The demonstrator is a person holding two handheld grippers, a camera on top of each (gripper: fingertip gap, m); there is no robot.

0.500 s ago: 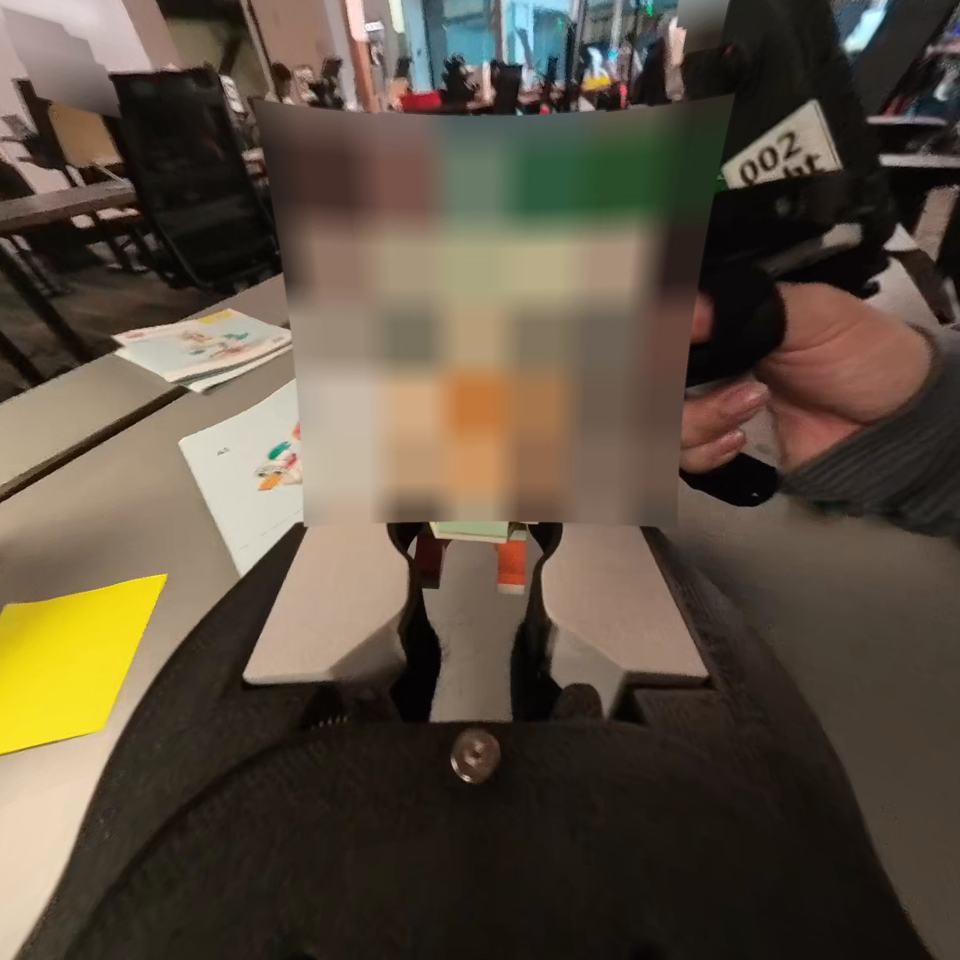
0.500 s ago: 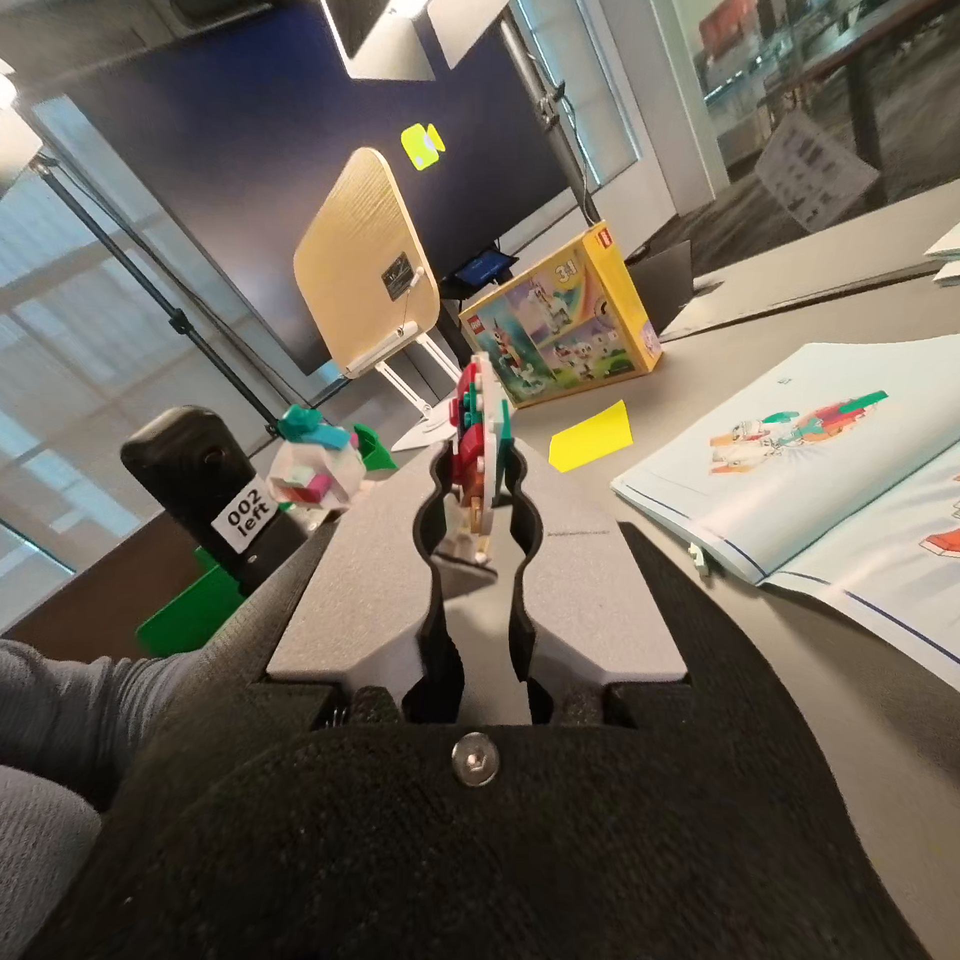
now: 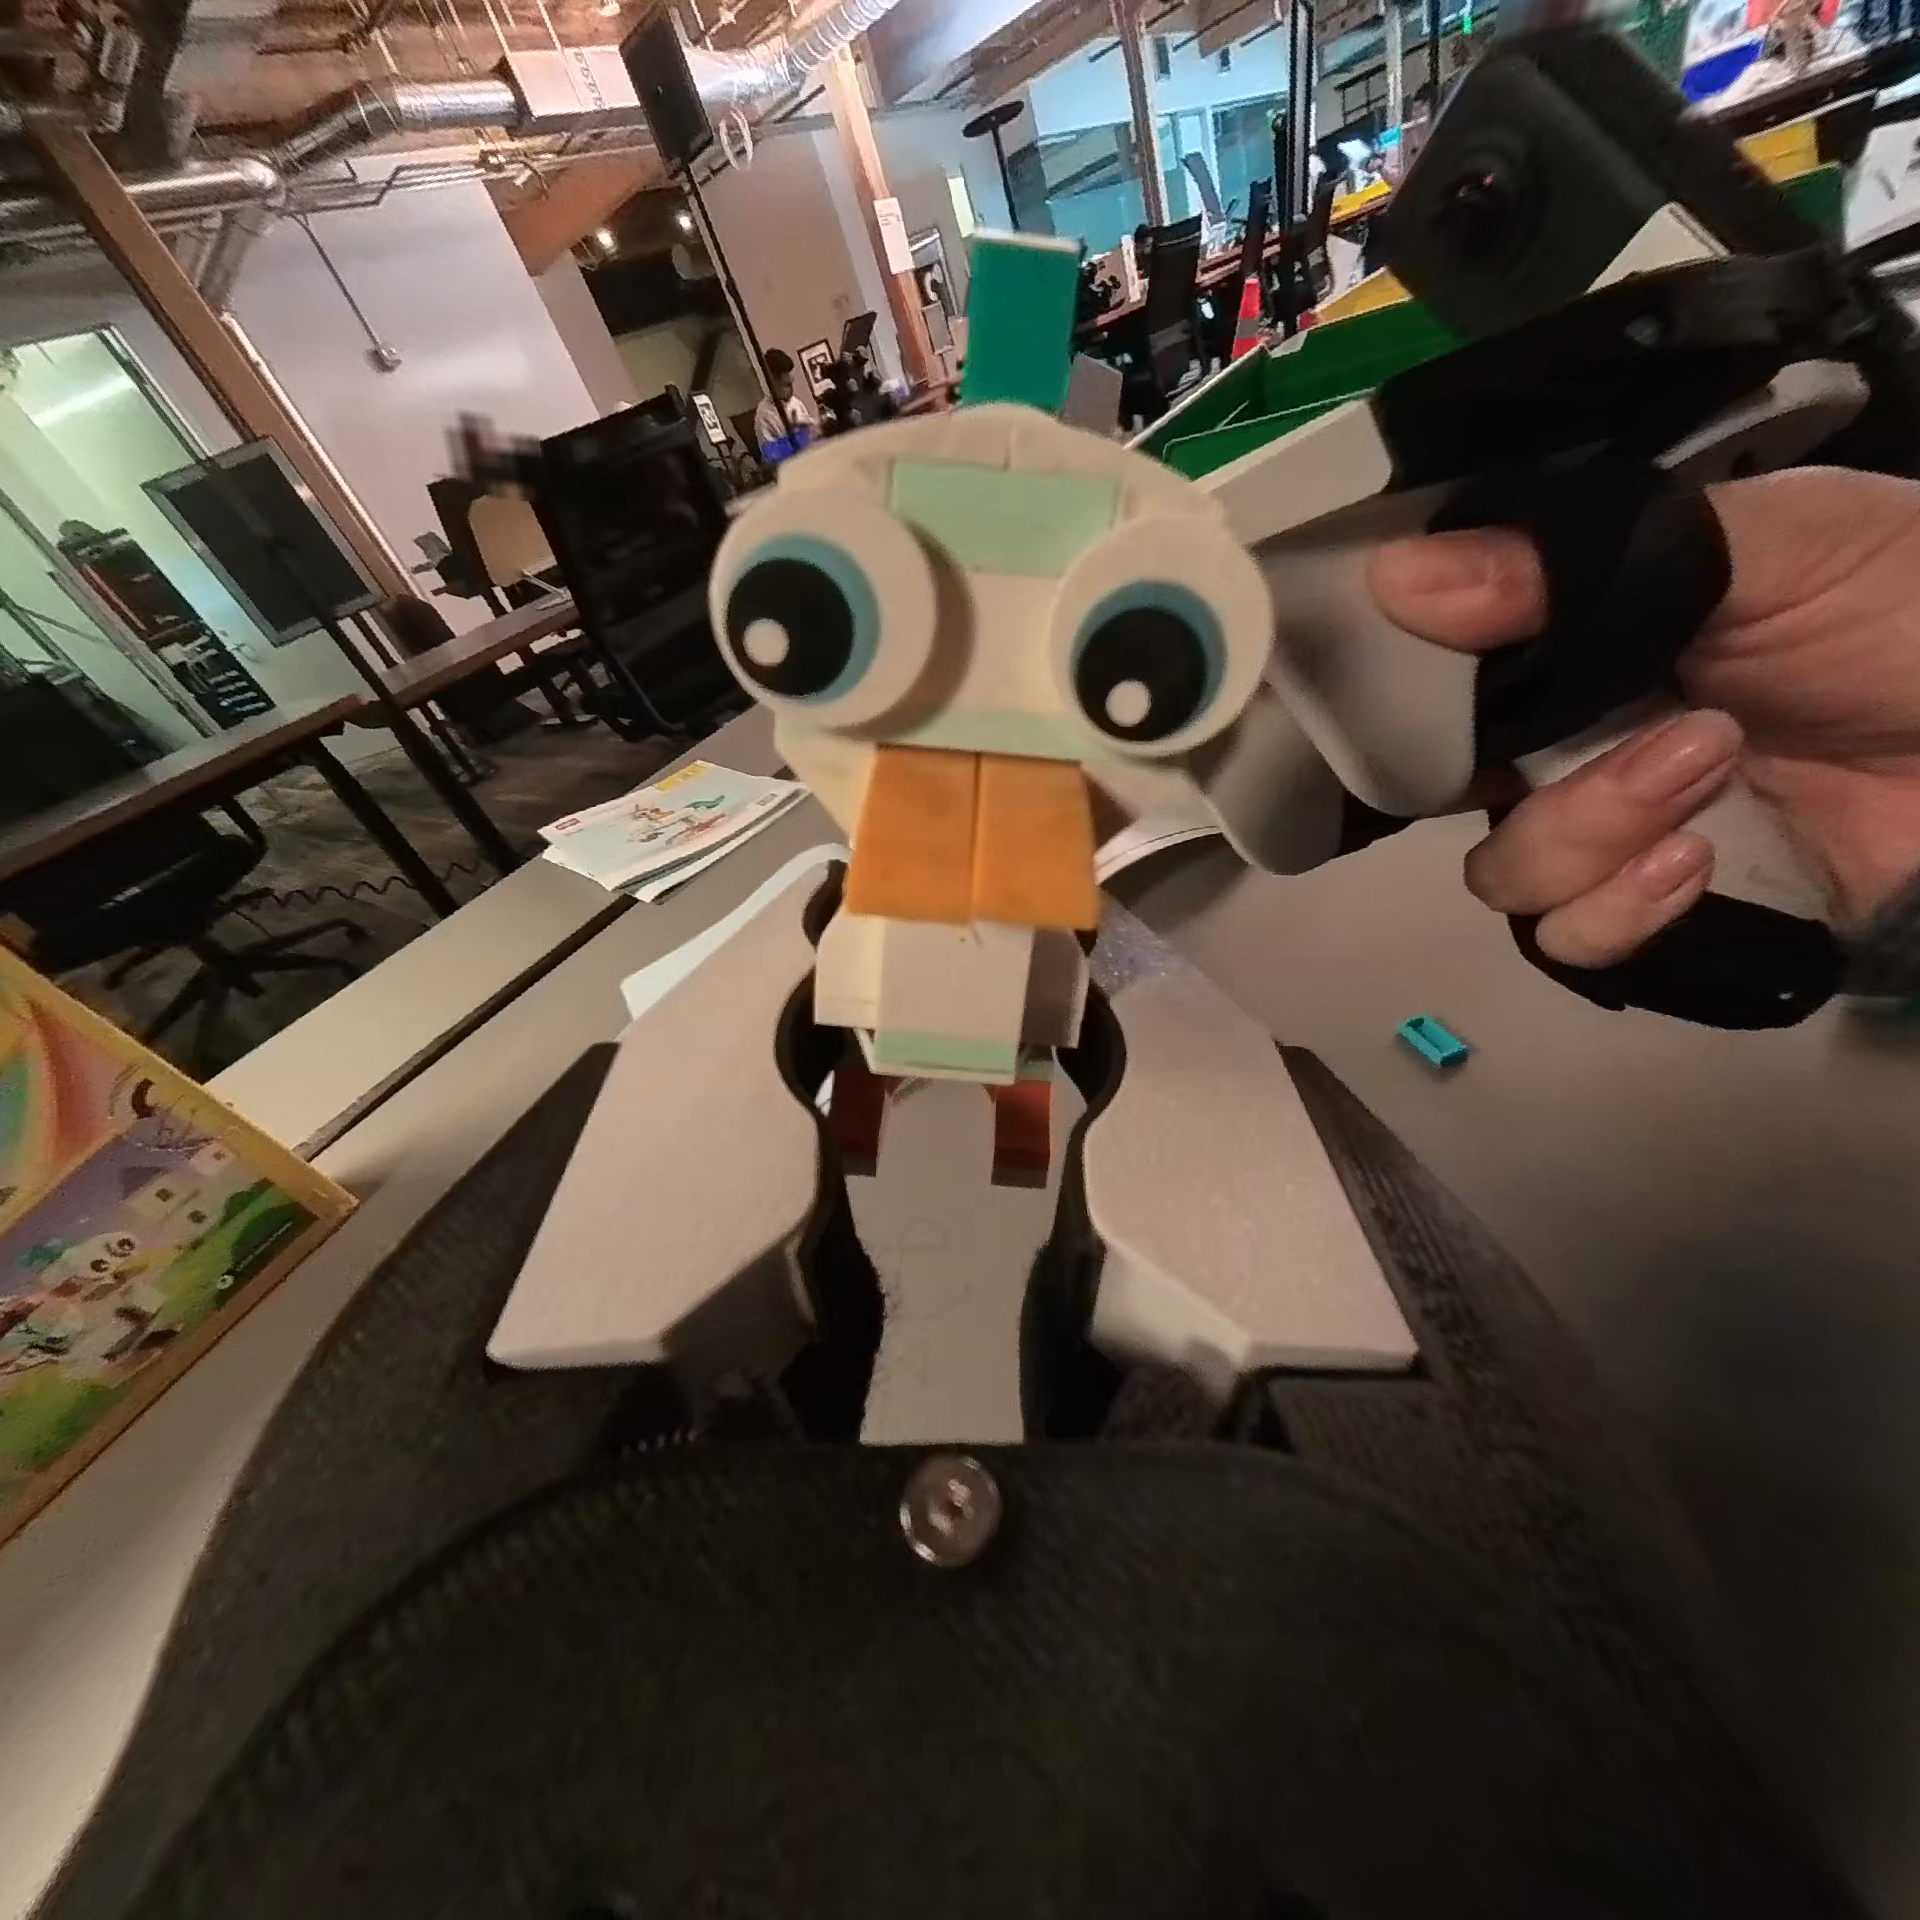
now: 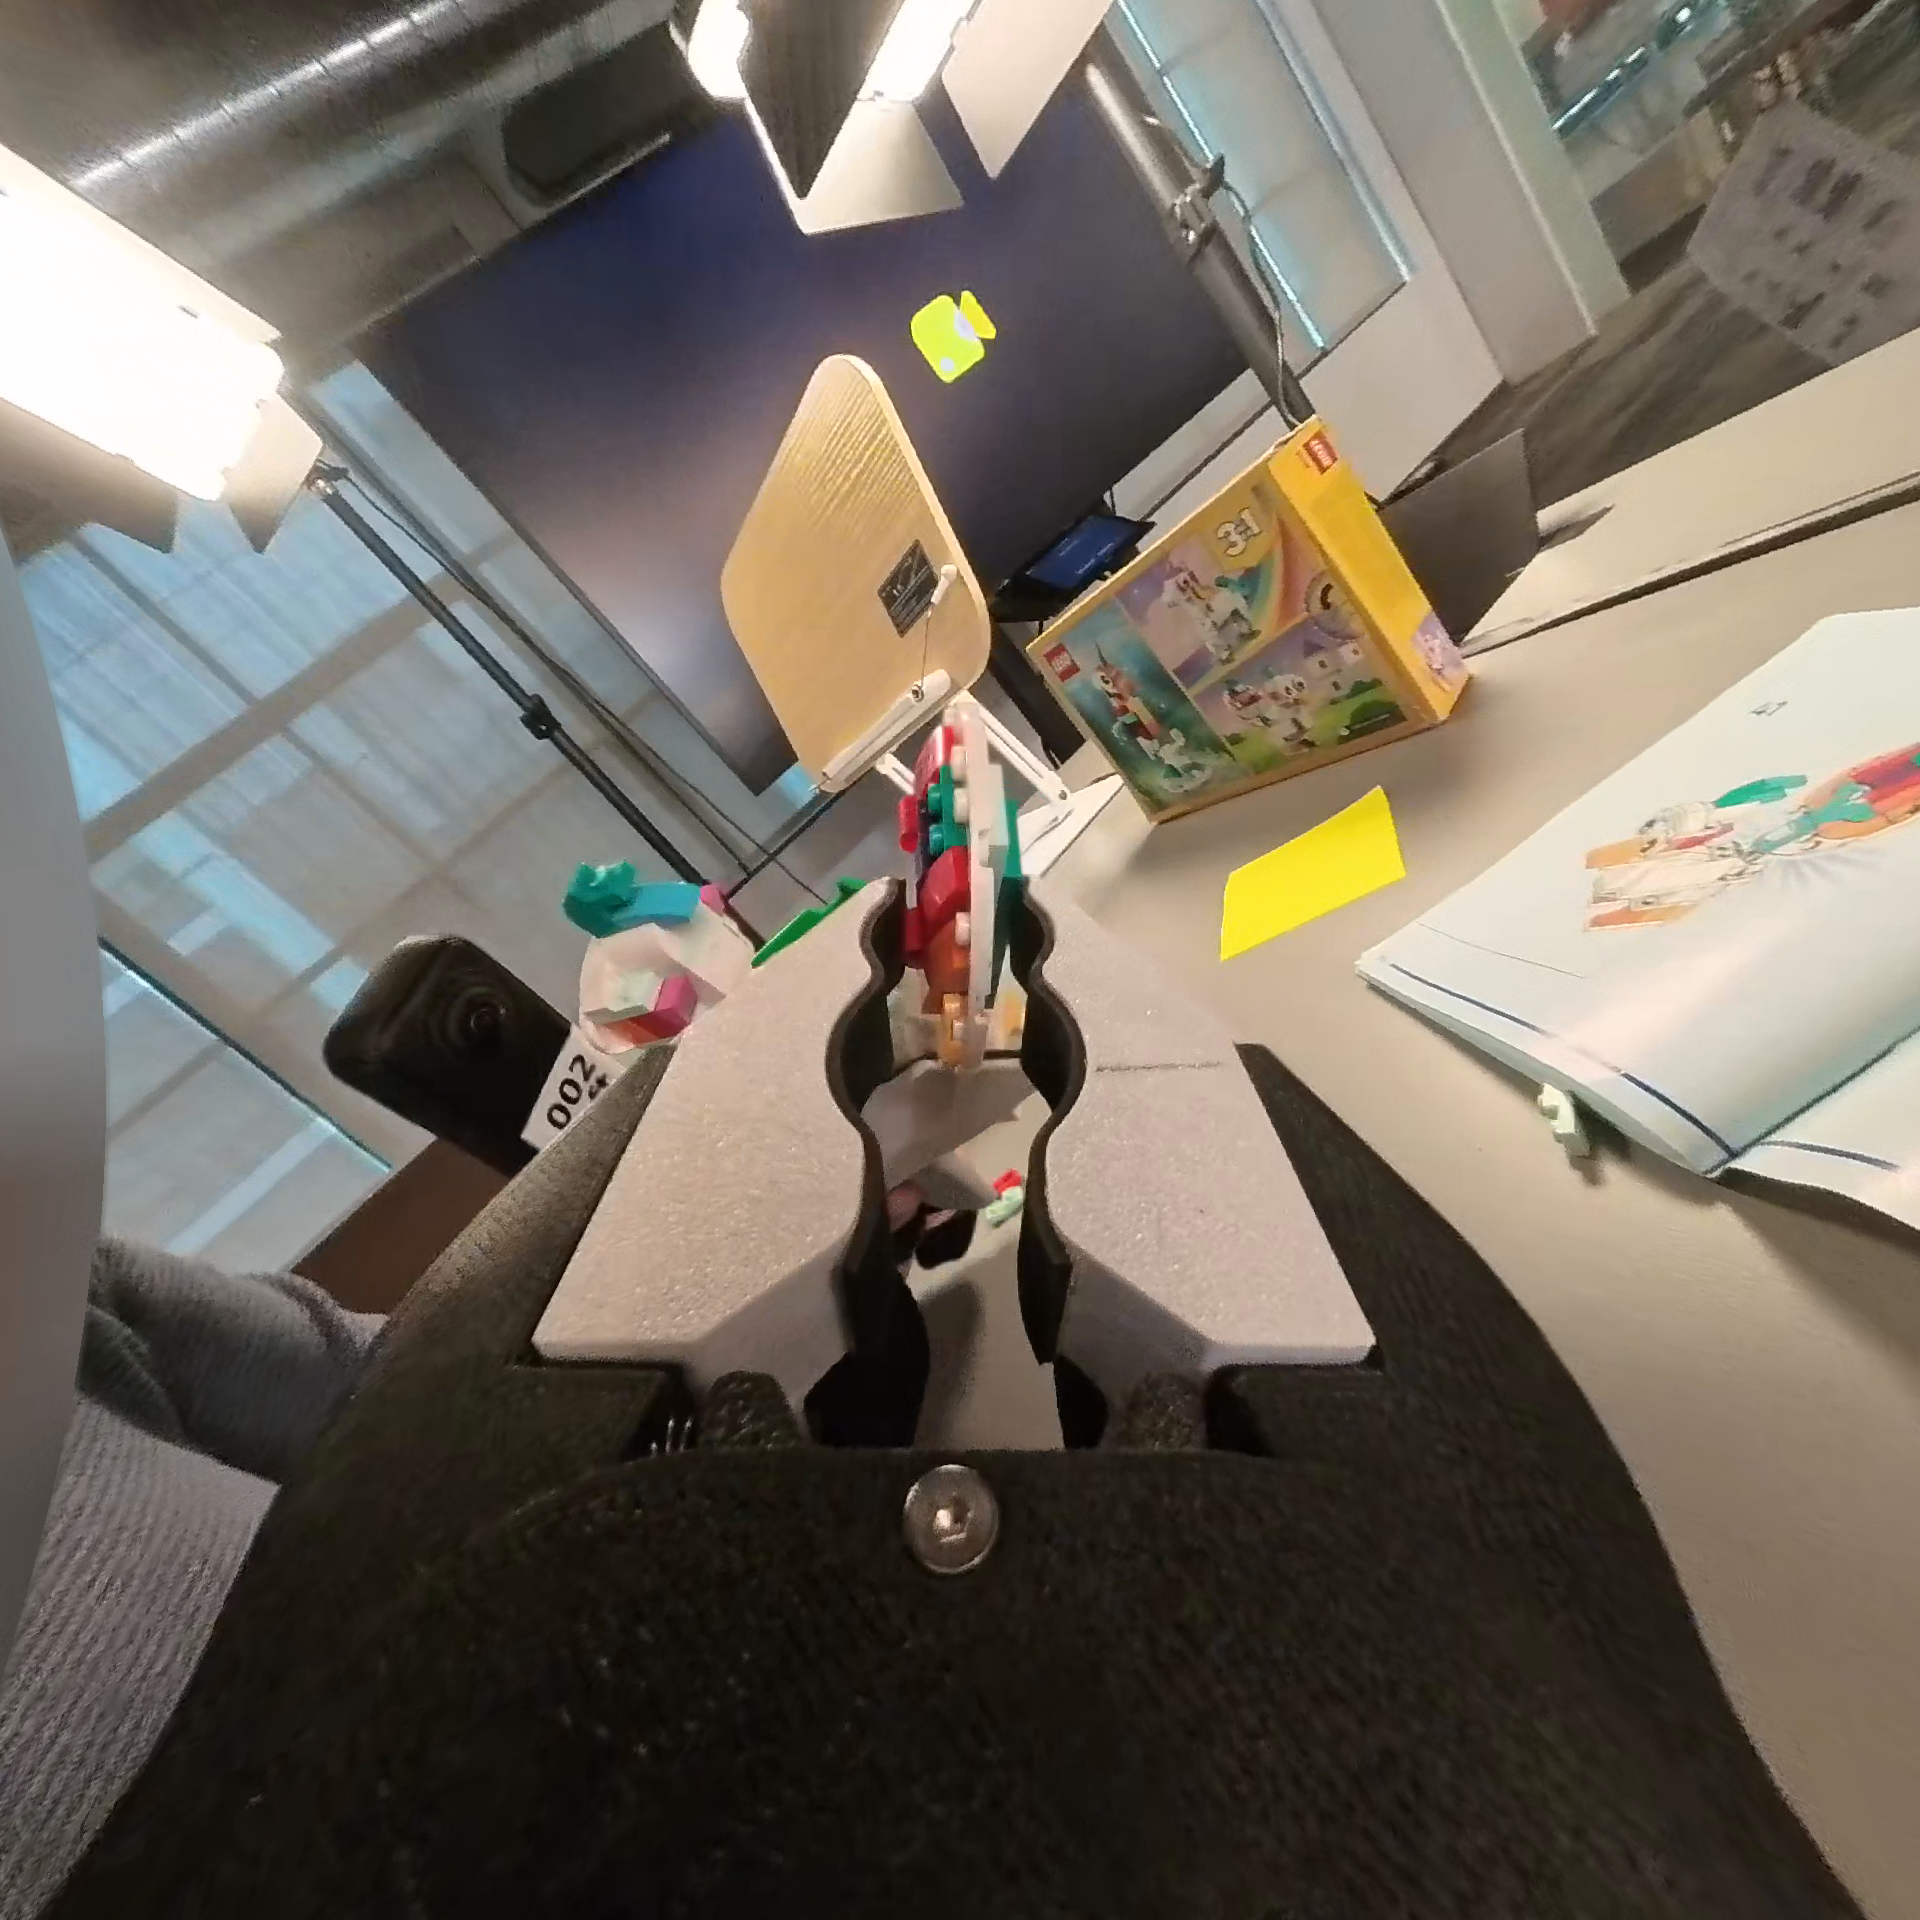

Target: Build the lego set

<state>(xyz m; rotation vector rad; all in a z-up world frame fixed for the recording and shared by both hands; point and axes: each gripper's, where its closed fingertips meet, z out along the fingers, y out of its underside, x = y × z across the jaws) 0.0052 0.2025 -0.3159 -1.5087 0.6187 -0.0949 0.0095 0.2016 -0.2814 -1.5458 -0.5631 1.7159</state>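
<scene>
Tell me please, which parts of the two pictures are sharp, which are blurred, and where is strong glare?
Left wrist view: the lego head close to the lens is soft, the left gripper fingers sharper; room edges bend from the wide lens. Right wrist view: the ceiling light is blown out, the lego box fairly sharp, and a grey smear covers the left edge.

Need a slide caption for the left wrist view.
Left tool grips a big-eyed brick bird by its base; right tool close behind it.

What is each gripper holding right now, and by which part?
Left gripper clamps the white bird head at its lower neck blocks. Right gripper pinches the flat red, teal and white assembly by its lower end.
</scene>
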